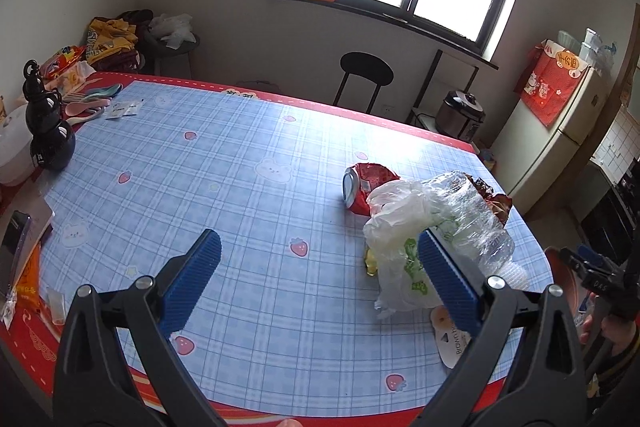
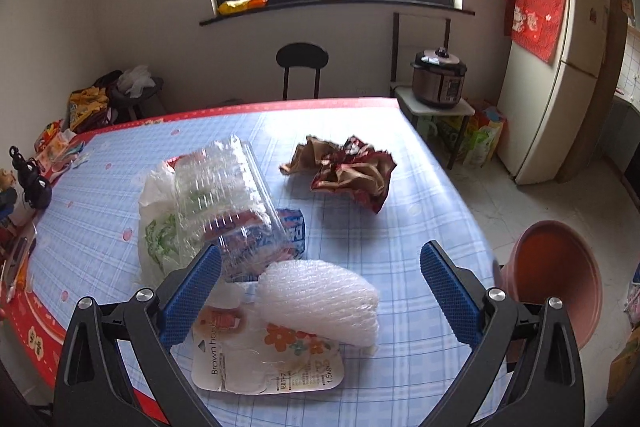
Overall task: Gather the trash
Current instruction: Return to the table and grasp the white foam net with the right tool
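Note:
Trash lies on the blue checked tablecloth (image 1: 240,187). In the left wrist view a crushed red can (image 1: 362,187), a white plastic bag (image 1: 396,251) and a clear crushed container (image 1: 468,215) lie ahead and to the right. My left gripper (image 1: 320,259) is open and empty above the table, its right finger in front of the bag. In the right wrist view my right gripper (image 2: 320,267) is open and empty above a white foam net (image 2: 320,301) and a flat "Brown" package (image 2: 268,359). The clear container (image 2: 224,195), the bag (image 2: 158,227) and a crumpled red-brown wrapper (image 2: 348,171) lie beyond.
A brown plastic bin (image 2: 556,275) stands on the floor at the table's right edge. A black gourd-shaped bottle (image 1: 46,123) and clutter sit at the table's left end. A black chair (image 2: 302,67), a pressure cooker (image 2: 438,79) on a stand and a fridge (image 2: 560,79) stand beyond.

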The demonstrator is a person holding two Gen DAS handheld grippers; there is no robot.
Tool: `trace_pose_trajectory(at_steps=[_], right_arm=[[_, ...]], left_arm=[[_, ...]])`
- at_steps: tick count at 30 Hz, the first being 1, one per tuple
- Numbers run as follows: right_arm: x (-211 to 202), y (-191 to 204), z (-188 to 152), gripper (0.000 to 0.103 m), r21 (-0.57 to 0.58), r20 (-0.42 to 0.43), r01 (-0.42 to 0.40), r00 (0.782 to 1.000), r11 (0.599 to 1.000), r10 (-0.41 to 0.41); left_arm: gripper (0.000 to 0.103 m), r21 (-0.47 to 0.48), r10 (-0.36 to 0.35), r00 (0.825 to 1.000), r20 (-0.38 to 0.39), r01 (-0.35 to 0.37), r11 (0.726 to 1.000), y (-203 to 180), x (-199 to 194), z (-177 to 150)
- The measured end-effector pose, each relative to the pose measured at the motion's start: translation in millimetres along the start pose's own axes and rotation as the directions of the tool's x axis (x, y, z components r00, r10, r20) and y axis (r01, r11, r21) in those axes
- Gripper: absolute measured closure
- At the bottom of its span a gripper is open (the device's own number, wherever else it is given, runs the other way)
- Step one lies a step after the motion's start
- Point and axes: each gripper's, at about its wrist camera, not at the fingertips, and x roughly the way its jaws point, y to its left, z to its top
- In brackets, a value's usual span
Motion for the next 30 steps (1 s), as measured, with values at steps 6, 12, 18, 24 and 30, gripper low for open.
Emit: trace_pose_trajectory(at_steps=[6, 12, 18, 24, 30], right_arm=[[65, 21, -27, 0.005, -0.112, -0.130, 0.037, 0.990, 0.993, -0.051], [93, 38, -43, 0.005, -0.340, -0.205, -0.010, 0.977, 0.940, -0.063], [111, 33, -46, 0.005, -0.390, -0.278, -0.055, 0.959, 0.919, -0.060], [104, 19, -38, 0.034, -0.315, -0.302, -0.097, 0.953, 0.944, -0.003], [76, 2, -39, 0.061, -0.261, -0.303, -0.152, 0.951, 0.953, 0.069]], left_arm=[[0.006, -0.030, -0.027, 0.998, -0.056, 0.025, 0.999, 19, 23, -9], [0.006, -0.062, -0.035, 0.996, -0.078, 0.030, 0.998, 35, 28, -18], [0.006, -0.136, -0.020, 0.995, -0.093, 0.008, 0.991, 50, 30, -28], [0.006, -0.153, -0.025, 0.995, -0.096, 0.010, 0.988, 43, 33, -32], [0.006, -0.138, -0.051, 0.992, -0.114, 0.035, 0.990, 13, 44, -35]])
